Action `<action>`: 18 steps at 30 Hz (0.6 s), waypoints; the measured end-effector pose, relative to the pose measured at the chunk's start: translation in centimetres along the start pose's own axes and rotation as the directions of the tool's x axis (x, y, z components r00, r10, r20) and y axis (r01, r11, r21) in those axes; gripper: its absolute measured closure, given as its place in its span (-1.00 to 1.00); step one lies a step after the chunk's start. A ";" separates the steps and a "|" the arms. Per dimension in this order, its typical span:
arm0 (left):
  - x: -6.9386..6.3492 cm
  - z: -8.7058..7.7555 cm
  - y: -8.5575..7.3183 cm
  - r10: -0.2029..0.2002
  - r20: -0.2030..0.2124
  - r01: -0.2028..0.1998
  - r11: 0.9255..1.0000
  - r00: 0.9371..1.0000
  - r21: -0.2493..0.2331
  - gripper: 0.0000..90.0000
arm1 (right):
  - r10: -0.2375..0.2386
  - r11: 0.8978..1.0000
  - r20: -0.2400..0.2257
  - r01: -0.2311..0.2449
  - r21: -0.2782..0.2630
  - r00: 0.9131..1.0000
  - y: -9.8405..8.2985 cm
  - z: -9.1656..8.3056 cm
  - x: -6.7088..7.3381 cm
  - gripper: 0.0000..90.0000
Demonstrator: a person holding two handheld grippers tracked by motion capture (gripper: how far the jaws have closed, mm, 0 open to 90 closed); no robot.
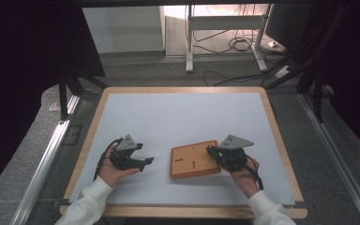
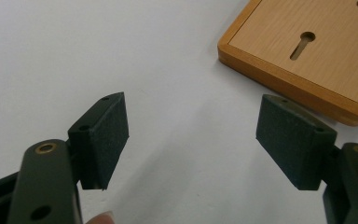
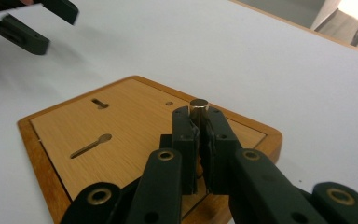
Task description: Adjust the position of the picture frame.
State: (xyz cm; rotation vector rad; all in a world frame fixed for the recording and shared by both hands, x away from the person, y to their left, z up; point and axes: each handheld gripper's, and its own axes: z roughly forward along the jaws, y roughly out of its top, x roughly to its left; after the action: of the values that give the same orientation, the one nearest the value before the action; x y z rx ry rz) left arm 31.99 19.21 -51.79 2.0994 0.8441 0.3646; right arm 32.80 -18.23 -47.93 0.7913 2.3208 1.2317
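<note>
A: Where did the wooden board (image 1: 194, 160) lie from each claw?

B: It lay flat on the white counter (image 1: 183, 117), near the front edge and right of centre. The right claw (image 3: 199, 122) stood over the board's right end, its jaws nearly closed on a small metal cylinder (image 3: 199, 106) held upright just above the wood. The left claw (image 2: 193, 140) sat on the left, apart from the board, its jaws wide and holding nothing.

A: So which hand was nearer?

B: The right one, plainly; it was already on top of the board. From the left claw, the board's corner (image 2: 223, 46) lay ahead and to the right, with bare counter between.

A: And the slots?

B: Two keyhole slots, one (image 3: 91, 145) nearer the claw and one (image 3: 100, 103) farther, both lay to the left of the cylinder, their long axes running roughly along the board's short side. A small round hole (image 3: 169, 103) sat just left of the cylinder.

A: Room to move?

B: Plenty, I judged: open counter on the far side and left, though the board's raised rim (image 3: 42, 163) would catch a low sweep.
</note>
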 end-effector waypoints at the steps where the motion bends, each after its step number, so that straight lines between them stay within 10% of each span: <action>1: 0.0 0.0 0.0 0.000 0.000 0.000 1.000 1.000 0.000 -0.44 | 0.000 1.000 0.006 0.000 0.002 1.000 0.0 0.1 -0.2 0.91; 18: -0.1 0.0 0.0 0.002 0.002 -0.002 1.000 1.000 -0.001 -0.44 | 0.021 0.999 0.055 -0.023 0.045 0.998 1.3 4.8 -2.3 0.90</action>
State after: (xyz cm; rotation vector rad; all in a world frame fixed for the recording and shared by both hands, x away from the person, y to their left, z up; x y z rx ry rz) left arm 31.95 19.17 -51.76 2.0996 0.8410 0.3641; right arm 37.68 -16.20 -49.21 0.8574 2.3100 1.1549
